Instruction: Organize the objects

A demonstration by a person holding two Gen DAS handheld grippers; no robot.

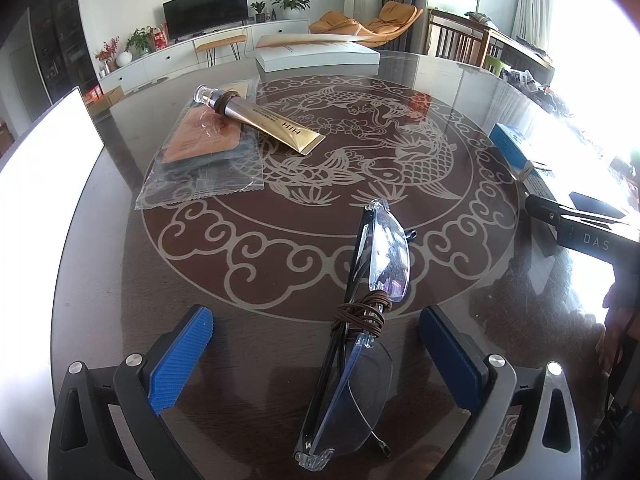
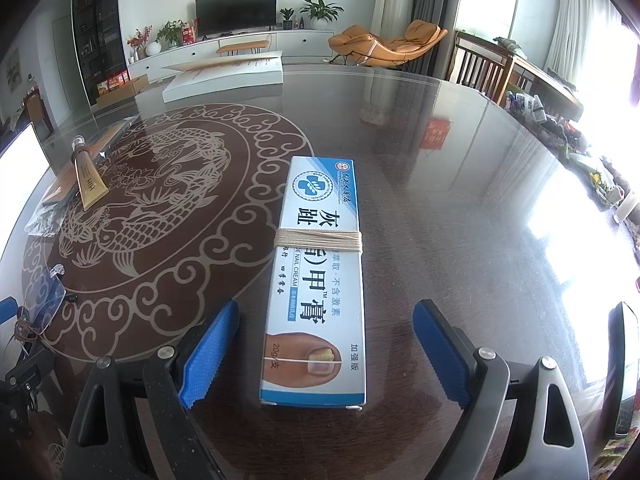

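Folded clear glasses [image 1: 374, 280] bound with brown cord lie on the glass table [image 1: 280, 264], reaching in between the blue pads of my left gripper [image 1: 316, 354]. That gripper is open and its pads do not touch the glasses. A blue-and-white nail cream box [image 2: 318, 280], tied round the middle with pale string, lies lengthwise between the pads of my right gripper [image 2: 326, 354]. The right gripper is open too, with gaps on both sides of the box. A gold tube [image 1: 260, 118] with a clear cap rests on a clear plastic packet [image 1: 204, 152] at the far left.
A white flat box [image 1: 316, 54] with a raised lid sits at the table's far edge. A white panel [image 1: 44, 156] stands at the left rim. The right gripper's black body [image 1: 580, 228] shows at the right of the left wrist view. A phone [image 2: 622, 368] lies at the right edge.
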